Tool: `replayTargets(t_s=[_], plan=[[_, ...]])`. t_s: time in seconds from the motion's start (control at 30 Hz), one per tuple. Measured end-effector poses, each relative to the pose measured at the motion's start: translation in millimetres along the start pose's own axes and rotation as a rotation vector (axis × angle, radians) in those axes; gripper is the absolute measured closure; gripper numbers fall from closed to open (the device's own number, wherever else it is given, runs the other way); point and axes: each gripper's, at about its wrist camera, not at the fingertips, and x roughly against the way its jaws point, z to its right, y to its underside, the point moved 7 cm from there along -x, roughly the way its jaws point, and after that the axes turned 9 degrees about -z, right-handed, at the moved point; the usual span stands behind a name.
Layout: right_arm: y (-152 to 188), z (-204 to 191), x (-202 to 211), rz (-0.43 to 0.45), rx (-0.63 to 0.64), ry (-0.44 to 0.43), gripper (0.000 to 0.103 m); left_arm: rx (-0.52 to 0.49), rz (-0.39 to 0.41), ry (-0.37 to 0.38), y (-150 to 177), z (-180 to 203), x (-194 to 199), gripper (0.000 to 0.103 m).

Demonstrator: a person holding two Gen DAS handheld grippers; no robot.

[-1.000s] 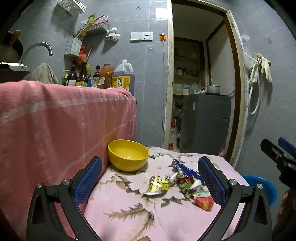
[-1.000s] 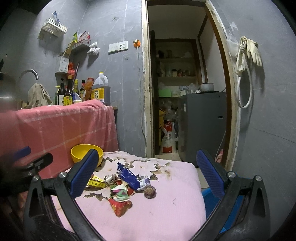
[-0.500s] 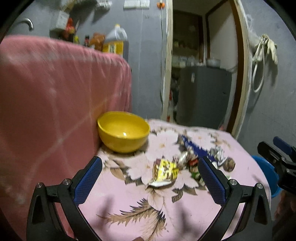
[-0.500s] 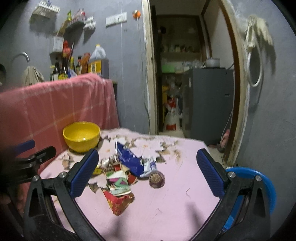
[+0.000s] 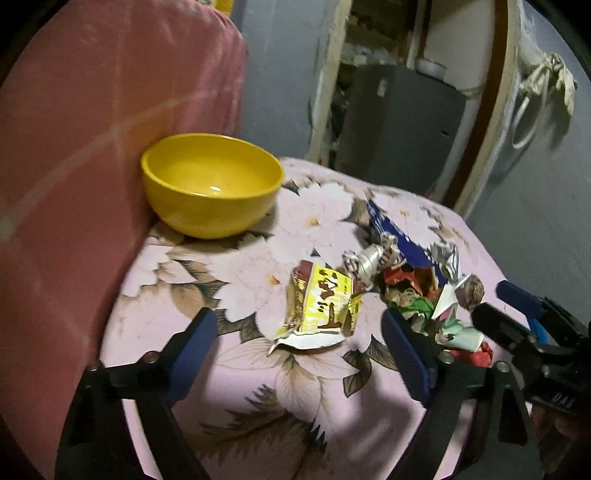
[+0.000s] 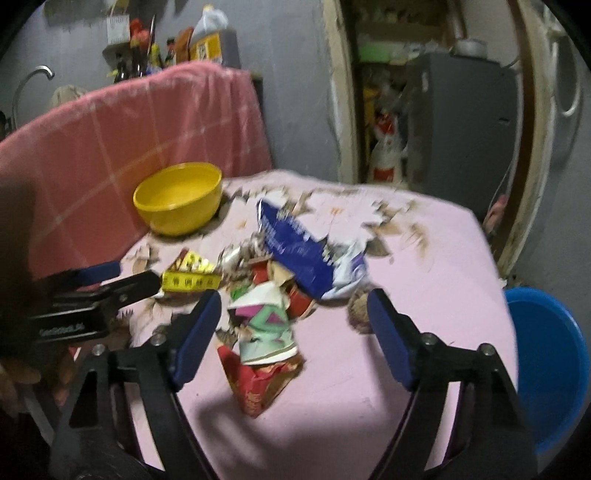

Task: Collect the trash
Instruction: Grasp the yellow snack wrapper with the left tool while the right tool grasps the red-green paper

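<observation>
This is a small home kitchen, quite modest. At the back of the right wrist view, a curved metal tap [image 6: 35,75] rises behind a counter draped with a pink checked cloth [image 6: 155,122], and dark sauce bottles [image 6: 135,61] stand beside a large plastic jug of cooking oil [image 6: 208,35]. The walls are grey [image 5: 277,74]. An open wooden door frame [image 6: 341,92] leads to a pantry (its shelves are blurred) with a grey cabinet [image 5: 399,118] and a metal pot [image 6: 469,46] on top. Pale rubber gloves [image 5: 554,77] hang on the wall. A yellow plastic bowl [image 5: 210,184] sits on a low surface covered with pink flowered fabric [image 5: 258,387], and a round blue plastic basin [image 6: 550,365] stands beside it.
</observation>
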Motion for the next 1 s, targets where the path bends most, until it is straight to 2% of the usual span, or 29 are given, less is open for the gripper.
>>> replayTargets(t_s=[0.23, 0.33, 0.43, 0.57, 0.63, 0.87, 0.93, 1.0], plan=[[11.6, -5.8, -20.9, -0.111, 0.021, -0.044, 0.033, -0.021, -0.097, 0.066, -1.7, 4.4, -24.5, 0.042], [14.4, -9.8, -22.5, -0.132, 0.036, -0.057, 0.033, -0.014, -0.101, 0.078, -3.7, 4.5, -27.6, 0.048], [15.6, -12.7, -27.5, -0.159, 0.054, -0.058, 0.034, -0.003, -0.109, 0.104, -6.8, 4.3, -28.7, 0.059], [15.5, -16.9, -34.4, -0.186, 0.069, -0.066, 0.04, 0.009, -0.115, 0.122, -6.1, 4.6, -25.3, 0.059], [15.8, -18.9, -36.7, -0.198, 0.074, -0.07, 0.05, 0.022, -0.116, 0.13, -5.2, 4.0, -24.5, 0.06], [17.8, -23.4, -31.3, -0.19, 0.08, -0.096, 0.069, 0.078, -0.123, 0.149, -2.3, 5.1, -15.6, 0.06], [18.6, -22.1, -29.0, -0.18, 0.079, -0.095, 0.09, 0.101, -0.124, 0.153, -1.0, 4.6, -11.6, 0.06], [20.3, -20.0, -26.7, -0.173, 0.068, -0.103, 0.09, 0.115, -0.116, 0.158, 0.5, 5.5, -6.4, 0.06]])
